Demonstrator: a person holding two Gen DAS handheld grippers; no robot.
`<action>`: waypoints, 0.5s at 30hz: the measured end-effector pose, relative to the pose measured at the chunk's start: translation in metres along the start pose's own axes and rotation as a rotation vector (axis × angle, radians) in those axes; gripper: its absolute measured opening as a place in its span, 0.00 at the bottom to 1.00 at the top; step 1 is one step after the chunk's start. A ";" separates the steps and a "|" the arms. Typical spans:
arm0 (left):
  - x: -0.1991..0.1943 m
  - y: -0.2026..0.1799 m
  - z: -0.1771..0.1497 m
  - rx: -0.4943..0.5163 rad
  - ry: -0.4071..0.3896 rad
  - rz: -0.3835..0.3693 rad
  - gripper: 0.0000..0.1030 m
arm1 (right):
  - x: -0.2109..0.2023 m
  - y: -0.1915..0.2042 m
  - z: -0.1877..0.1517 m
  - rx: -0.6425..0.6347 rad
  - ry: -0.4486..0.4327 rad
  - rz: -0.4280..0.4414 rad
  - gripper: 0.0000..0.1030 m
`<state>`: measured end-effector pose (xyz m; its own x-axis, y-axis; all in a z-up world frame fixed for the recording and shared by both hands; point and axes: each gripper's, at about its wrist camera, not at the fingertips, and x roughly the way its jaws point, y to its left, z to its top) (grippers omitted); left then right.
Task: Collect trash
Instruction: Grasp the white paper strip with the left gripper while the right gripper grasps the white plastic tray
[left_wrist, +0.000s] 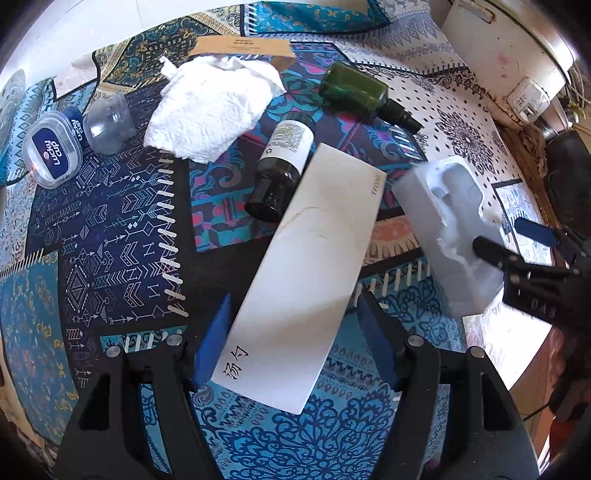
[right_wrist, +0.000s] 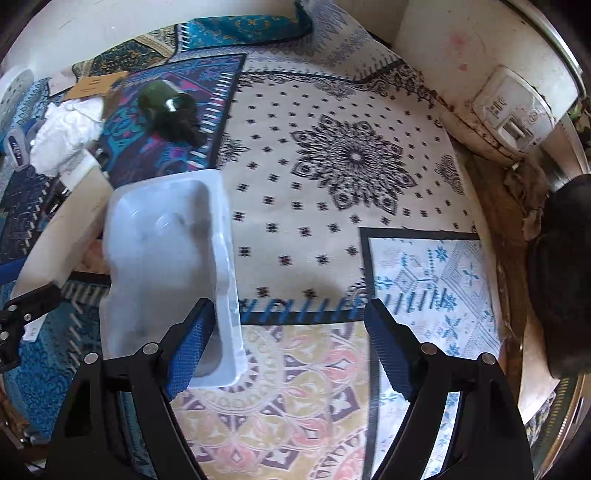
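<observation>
Here, your left gripper (left_wrist: 293, 336) stands with jaws apart astride the near end of a long white box (left_wrist: 303, 273), pads not yet pressing, poised to pick it up. Your right gripper (right_wrist: 290, 345) is also open, one finger inside the pale moulded plastic tray (right_wrist: 170, 273) just right of the box. Beyond the box lie a brown bottle (left_wrist: 280, 166), green bottle (left_wrist: 360, 94) and crumpled tissue (left_wrist: 214, 107) on patterned cloth (left_wrist: 110, 229).
</observation>
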<state>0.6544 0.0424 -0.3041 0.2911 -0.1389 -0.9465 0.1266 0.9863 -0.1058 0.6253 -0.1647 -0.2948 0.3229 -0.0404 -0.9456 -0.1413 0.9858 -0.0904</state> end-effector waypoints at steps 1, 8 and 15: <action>-0.001 -0.001 -0.002 0.008 0.003 -0.010 0.66 | -0.002 -0.006 0.000 0.011 0.000 -0.001 0.76; -0.003 -0.011 -0.014 0.032 -0.008 -0.021 0.66 | -0.033 -0.015 0.000 0.089 -0.028 0.264 0.82; -0.007 -0.016 -0.028 0.041 -0.019 0.009 0.66 | -0.014 0.021 -0.002 -0.022 0.020 0.239 0.86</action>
<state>0.6241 0.0299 -0.3047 0.3103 -0.1323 -0.9414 0.1626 0.9831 -0.0846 0.6160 -0.1437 -0.2844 0.2593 0.1899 -0.9469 -0.2317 0.9641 0.1299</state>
